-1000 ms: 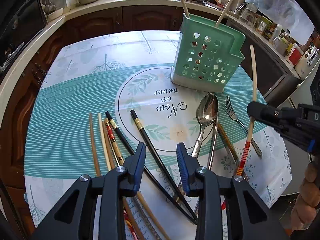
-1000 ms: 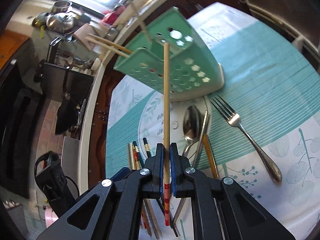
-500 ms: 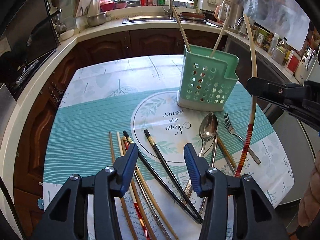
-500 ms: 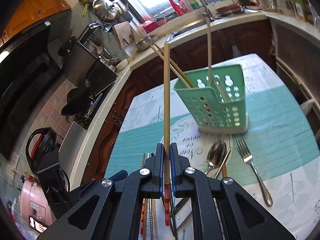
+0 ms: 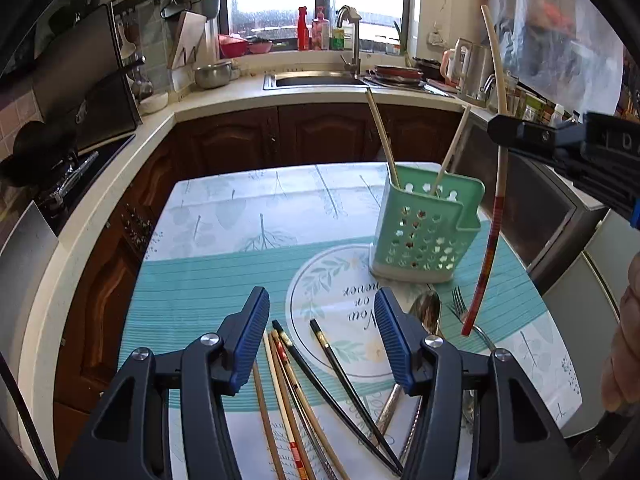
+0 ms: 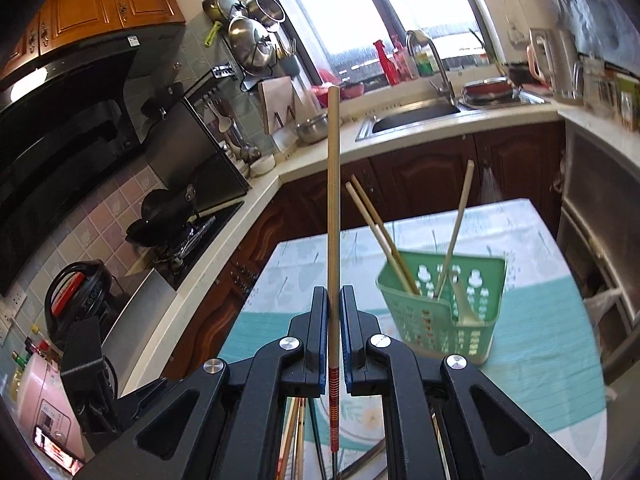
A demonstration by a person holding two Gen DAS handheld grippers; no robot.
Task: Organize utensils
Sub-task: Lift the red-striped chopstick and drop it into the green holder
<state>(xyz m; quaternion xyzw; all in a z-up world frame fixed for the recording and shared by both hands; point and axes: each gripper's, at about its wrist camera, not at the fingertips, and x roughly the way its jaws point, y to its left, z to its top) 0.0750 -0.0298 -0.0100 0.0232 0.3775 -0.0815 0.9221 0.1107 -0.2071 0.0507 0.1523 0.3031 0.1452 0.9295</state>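
While the right gripper (image 6: 331,330) clamps a red-banded chopstick (image 6: 333,216) upright at frame centre, likely for dropping into the green holder (image 6: 444,312) at right, the empty left gripper (image 5: 322,338) is opening above loose chopsticks (image 5: 296,396) on the tabletop (image 5: 224,272).

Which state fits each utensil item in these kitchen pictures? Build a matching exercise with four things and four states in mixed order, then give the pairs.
Things:
1. red-striped chopstick
2. green utensil basket
3. spoon
4. black chopsticks

States:
A. lying crossed on the tablecloth
B. standing upright with chopsticks poking out of it
C. clamped in the right hand-held gripper, off the table
D. lying bowl-up just in front of the basket

Pairs: 1-C, 2-B, 3-D, 4-A
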